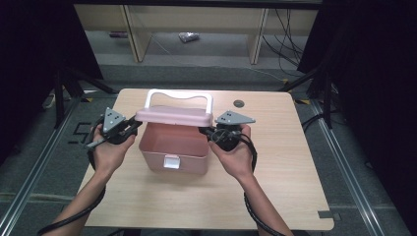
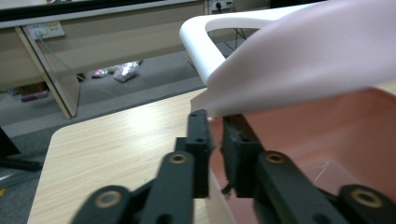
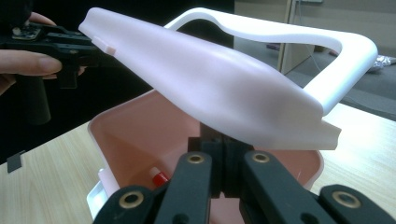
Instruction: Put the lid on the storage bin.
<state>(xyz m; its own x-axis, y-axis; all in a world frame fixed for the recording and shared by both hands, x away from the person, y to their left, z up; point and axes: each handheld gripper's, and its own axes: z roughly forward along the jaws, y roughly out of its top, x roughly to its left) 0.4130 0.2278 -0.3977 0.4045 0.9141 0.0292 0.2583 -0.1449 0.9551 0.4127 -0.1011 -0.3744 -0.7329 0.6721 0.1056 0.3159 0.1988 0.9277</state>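
Observation:
A pink box (image 1: 172, 147) stands mid-table with its pink lid (image 1: 174, 115) swung up and a white handle (image 1: 179, 96) on top. My left gripper (image 1: 134, 127) is at the box's left end; its jaws (image 2: 217, 135) stand slightly apart astride the left wall, tips just under the lid's corner (image 2: 208, 105). My right gripper (image 1: 206, 132) is at the right end, shut (image 3: 223, 149) on the box's right rim beneath the lid (image 3: 210, 79). A small red-and-white thing (image 3: 159, 176) lies inside. The left gripper (image 3: 70, 46) also appears at the lid's far end.
A white latch (image 1: 171, 161) hangs on the box's front. The wooden table (image 1: 275, 187) has a round hole (image 1: 239, 103) at the back right. Behind it are shelf legs and a bag (image 1: 188, 36) on the floor. Dark curtains flank both sides.

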